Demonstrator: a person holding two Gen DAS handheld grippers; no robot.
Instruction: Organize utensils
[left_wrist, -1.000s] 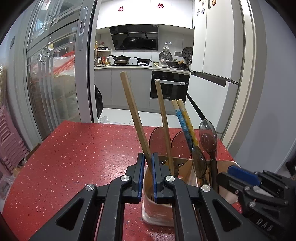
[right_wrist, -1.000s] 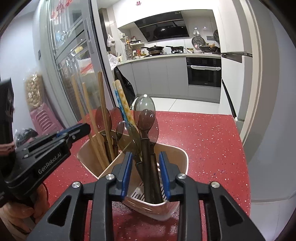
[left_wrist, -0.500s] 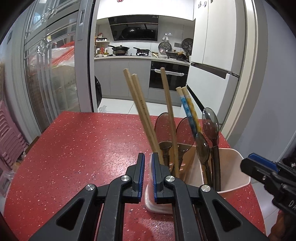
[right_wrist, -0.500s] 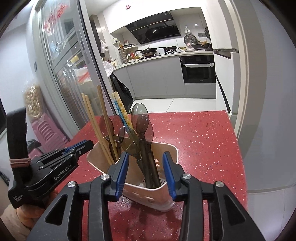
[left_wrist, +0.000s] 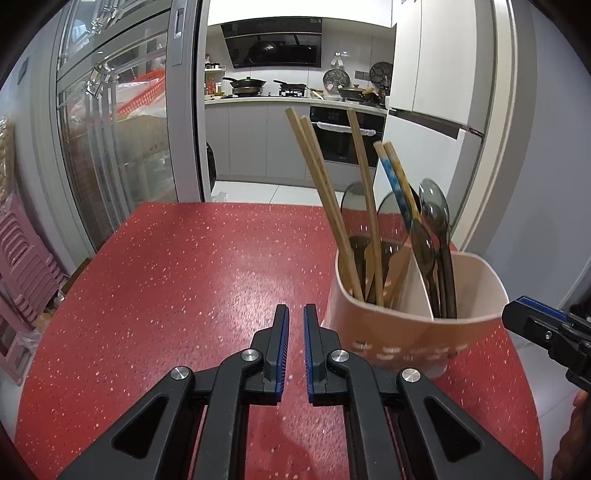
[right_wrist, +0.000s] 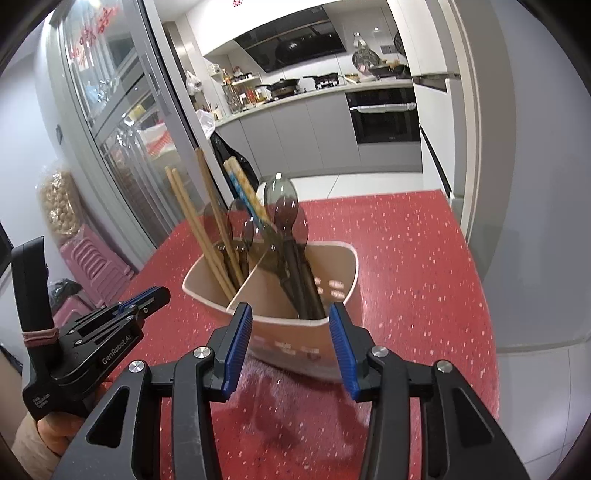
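A beige two-compartment utensil holder (left_wrist: 413, 328) stands on the red speckled table (left_wrist: 184, 280). Its left compartment holds wooden chopsticks (left_wrist: 325, 206) and dark spoons; its right compartment holds translucent dark spoons (left_wrist: 434, 236) and patterned chopsticks (left_wrist: 397, 181). My left gripper (left_wrist: 295, 314) is empty, jaws a narrow gap apart, just left of the holder. My right gripper (right_wrist: 290, 317) is open and empty, straddling the holder's near side (right_wrist: 291, 339) without touching. The left gripper also shows in the right wrist view (right_wrist: 147, 295).
The table's right edge (right_wrist: 487, 295) lies close to the holder. Glass cabinet doors (left_wrist: 110, 147) and stacked pink stools (left_wrist: 22, 266) stand to the left. A kitchen with an oven (left_wrist: 340, 136) lies beyond the table.
My left gripper has let go of the wooden chopstick, which now stands in the holder, and pulled back left. My right gripper has opened wider and backed away from the holder.
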